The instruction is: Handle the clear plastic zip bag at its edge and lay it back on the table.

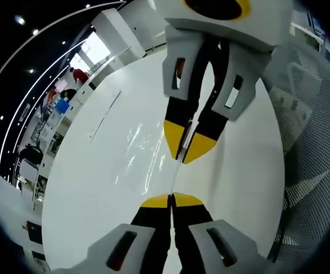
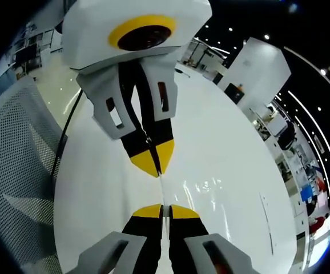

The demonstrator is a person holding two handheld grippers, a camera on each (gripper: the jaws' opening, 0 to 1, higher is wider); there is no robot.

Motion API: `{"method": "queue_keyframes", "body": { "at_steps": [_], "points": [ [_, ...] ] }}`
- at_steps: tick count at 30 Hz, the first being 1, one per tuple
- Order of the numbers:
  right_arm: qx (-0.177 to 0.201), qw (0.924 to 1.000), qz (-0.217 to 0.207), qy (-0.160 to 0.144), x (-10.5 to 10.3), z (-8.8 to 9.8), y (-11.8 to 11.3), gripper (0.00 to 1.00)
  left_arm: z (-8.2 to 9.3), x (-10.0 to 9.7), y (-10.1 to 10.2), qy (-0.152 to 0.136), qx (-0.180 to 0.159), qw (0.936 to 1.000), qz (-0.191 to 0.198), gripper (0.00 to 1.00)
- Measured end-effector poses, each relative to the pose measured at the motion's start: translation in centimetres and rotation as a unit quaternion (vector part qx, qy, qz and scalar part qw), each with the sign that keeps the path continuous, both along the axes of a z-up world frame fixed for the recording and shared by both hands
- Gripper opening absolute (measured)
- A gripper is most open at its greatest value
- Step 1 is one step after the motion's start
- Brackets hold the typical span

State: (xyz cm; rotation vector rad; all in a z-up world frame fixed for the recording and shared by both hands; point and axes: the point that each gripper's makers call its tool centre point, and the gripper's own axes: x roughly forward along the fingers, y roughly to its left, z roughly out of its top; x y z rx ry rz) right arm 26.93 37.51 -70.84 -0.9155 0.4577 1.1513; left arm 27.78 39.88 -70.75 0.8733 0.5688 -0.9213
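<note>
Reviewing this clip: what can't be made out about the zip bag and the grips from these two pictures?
- Clear plastic zip bag: transparent on the white table; in the left gripper view only glare shows, so its outline and zip are unclear.
- Right gripper view: the bag is likewise just reflections.
- Whether the bag hangs or touches the table: cannot tell.
- Left hand-held gripper and right hand-held gripper: both shut on the bag's edge, which their jaws cover.

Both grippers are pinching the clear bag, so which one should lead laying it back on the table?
Neither has a clear edge. The left gripper and right gripper face each other, both shut on the clear plastic zip bag, stretched over the white table. Lowering both together looks safest.
</note>
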Motion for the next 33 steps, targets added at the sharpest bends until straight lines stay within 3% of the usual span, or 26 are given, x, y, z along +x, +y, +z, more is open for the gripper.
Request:
{"method": "queue_keyframes", "body": {
  "at_steps": [33],
  "points": [
    [-0.008,0.9996,-0.025,0.005,-0.1,-0.5,-2.2,0.0,-0.2,-0.2,0.4,0.005,0.008,0.9999,0.006,0.0]
  ]
}}
